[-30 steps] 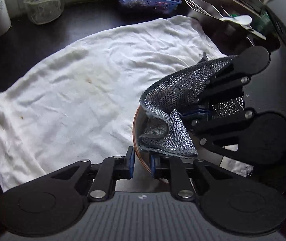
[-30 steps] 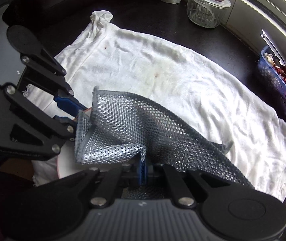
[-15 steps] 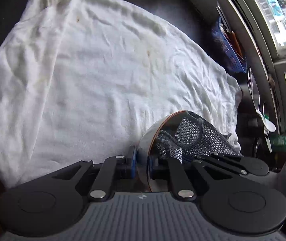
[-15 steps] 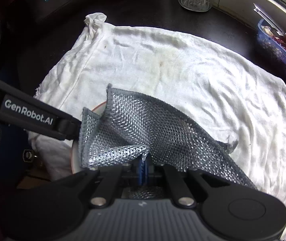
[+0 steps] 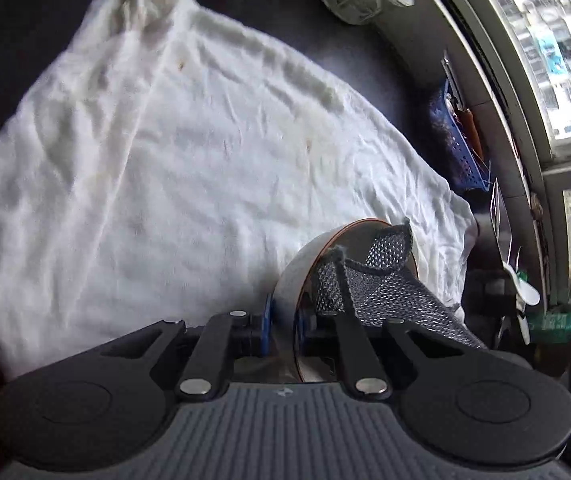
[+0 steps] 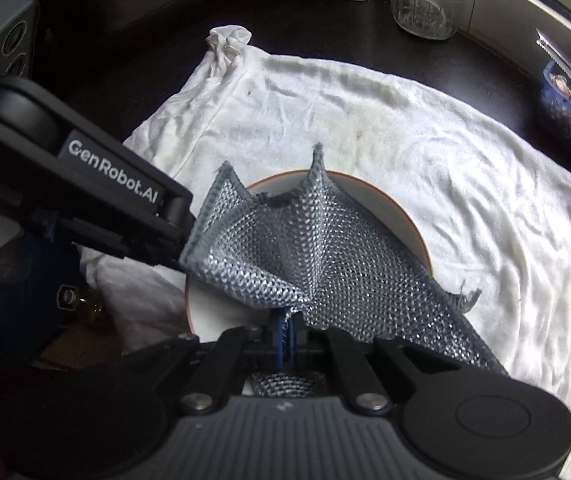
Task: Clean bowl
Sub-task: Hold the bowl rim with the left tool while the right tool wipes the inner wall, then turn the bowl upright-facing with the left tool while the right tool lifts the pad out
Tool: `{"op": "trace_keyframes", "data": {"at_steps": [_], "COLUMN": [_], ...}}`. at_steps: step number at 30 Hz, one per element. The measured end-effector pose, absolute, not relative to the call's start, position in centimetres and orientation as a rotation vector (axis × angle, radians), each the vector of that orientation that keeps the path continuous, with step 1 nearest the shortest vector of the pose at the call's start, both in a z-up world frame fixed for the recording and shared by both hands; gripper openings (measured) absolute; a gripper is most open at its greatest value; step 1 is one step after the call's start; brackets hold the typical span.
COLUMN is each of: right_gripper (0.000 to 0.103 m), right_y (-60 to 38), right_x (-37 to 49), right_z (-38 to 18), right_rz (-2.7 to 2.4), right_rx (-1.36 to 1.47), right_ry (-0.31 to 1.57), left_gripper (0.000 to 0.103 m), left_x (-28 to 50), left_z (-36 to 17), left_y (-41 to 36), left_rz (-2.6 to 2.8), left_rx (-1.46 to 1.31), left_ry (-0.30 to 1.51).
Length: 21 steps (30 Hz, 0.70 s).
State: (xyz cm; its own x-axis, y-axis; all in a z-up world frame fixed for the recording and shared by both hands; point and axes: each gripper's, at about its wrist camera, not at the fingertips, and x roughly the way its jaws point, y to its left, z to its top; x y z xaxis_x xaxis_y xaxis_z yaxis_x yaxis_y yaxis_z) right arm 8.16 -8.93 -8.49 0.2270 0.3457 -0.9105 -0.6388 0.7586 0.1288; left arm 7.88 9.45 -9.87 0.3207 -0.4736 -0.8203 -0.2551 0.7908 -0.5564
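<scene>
Right wrist: mesh cloth (image 6: 325,256) covers bowl (image 6: 397,216); glass jar (image 6: 429,4) beyond.

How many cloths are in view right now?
2: a grey mesh cloth draped into the bowl, and a white cloth spread under it on the dark counter.

Both grippers are made of matte black plastic. The left gripper (image 5: 283,330) has two round flat discs behind the fingers, silver screws on the link bars, a grey ribbed body, and blue pads (image 5: 266,326). The right gripper (image 6: 285,334) looks the same. White letters "GenRobot.AI" stand on the left one's side.
</scene>
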Motion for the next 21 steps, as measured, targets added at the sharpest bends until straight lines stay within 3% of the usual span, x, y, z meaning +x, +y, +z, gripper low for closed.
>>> {"op": "trace_keyframes", "data": {"at_steps": [11, 17, 20, 21], "right_gripper": [0.003, 0.003, 0.003, 0.003], "right_y": [-11.6, -15.4, -17.0, -17.6], "right_x": [9.1, 10.6, 11.4, 11.7], "right_z": [-5.6, -3.0, -2.4, -2.3], "right_rz": [0.686, 0.627, 0.606, 0.615], "right_rx": [-0.274, -0.214, -0.178, -0.143], "right_ry": [1.054, 0.983, 0.97, 0.974], "left_gripper": [0.002, 0.003, 0.015, 0.028], "left_x": [8.6, 8.9, 8.7, 8.5], "left_z": [-3.9, -3.8, -3.7, -3.9], "left_y": [4.5, 4.5, 6.1, 6.1], "left_rz": [-0.392, -0.359, -0.332, -0.335], "left_rx": [0.033, 0.017, -0.114, -0.099], "left_ry": [0.914, 0.911, 0.954, 0.976]}}
